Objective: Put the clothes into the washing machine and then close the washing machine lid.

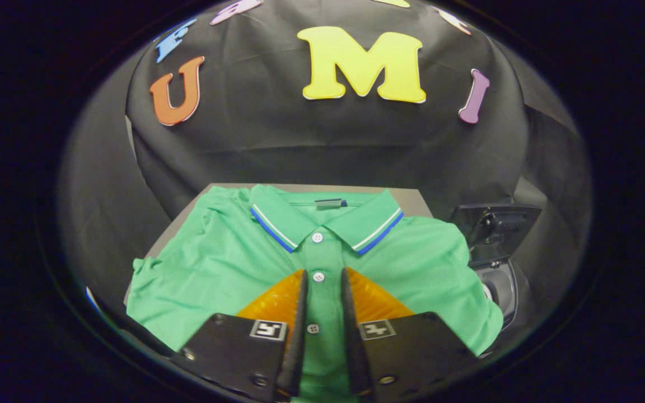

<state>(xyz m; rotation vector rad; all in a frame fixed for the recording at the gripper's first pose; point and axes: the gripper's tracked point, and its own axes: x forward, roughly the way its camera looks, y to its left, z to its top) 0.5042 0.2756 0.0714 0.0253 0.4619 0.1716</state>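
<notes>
A green polo shirt (233, 263) with a white and blue striped collar lies spread flat on a grey table (415, 201). My gripper (322, 277) hovers over the shirt's front. Its fingers (300, 302) stand a narrow gap apart on either side of the button placket. The buttons show in the gap, and the cloth there lies flat, not pinched. To the right of the shirt stands a small dark washing machine (501, 291). Its lid (493, 224) is raised, and the shirt's right sleeve reaches its side.
Black cloth walls close in behind the table and on both sides. The shirt covers most of the tabletop, and a strip of bare grey table shows behind the collar.
</notes>
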